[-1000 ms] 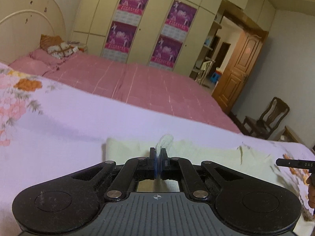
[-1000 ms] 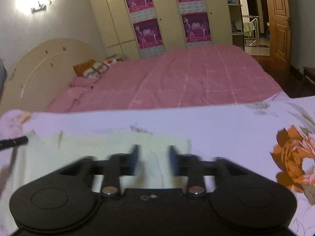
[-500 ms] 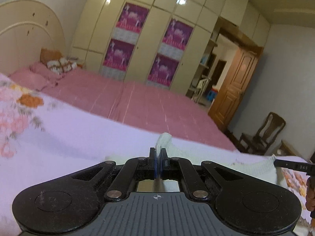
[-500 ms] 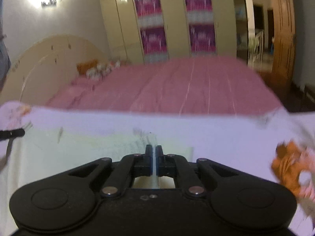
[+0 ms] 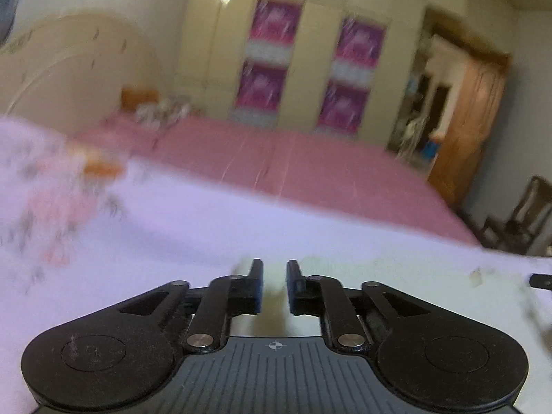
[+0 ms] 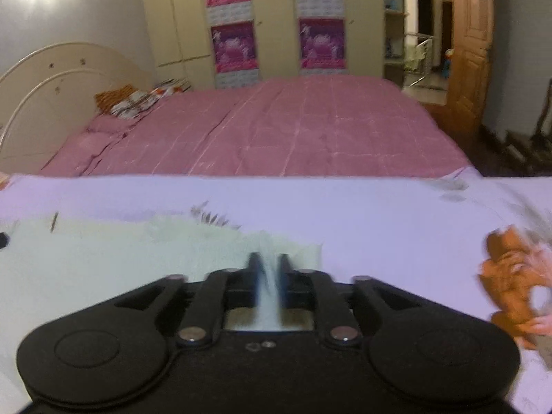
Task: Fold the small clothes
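- Pale cream-green cloth, thin and limp, lies flat on the lilac flowered sheet of the near bed; a pink bed stands behind it.
- It looks light and soft. I judge it will sag and crease wherever it is lifted, will not hold a shape of its own, and will drag its loose part along the sheet.
- The best hold seems to be at a corner or along an edge, both hands level, so the fold falls straight.
- The far edge of the cloth looks ragged or fringed, with a few dark flecks near it; the blur hides what they are.
- The right tongs are nearly closed, with a raised ridge of the cloth running up between the two fingers near its right-hand corner. They appear to pinch that fabric.
- The left tongs are apart and hold nothing; pale cloth shows through the gap and off to the right, low beneath them.
- The left view is badly smeared, so I cannot tell whether those fingers touch the cloth or hang just above it.
- A dark tip at the right rim of the left view is likely the other tool.
- Wardrobe doors with purple posters fill the far wall.
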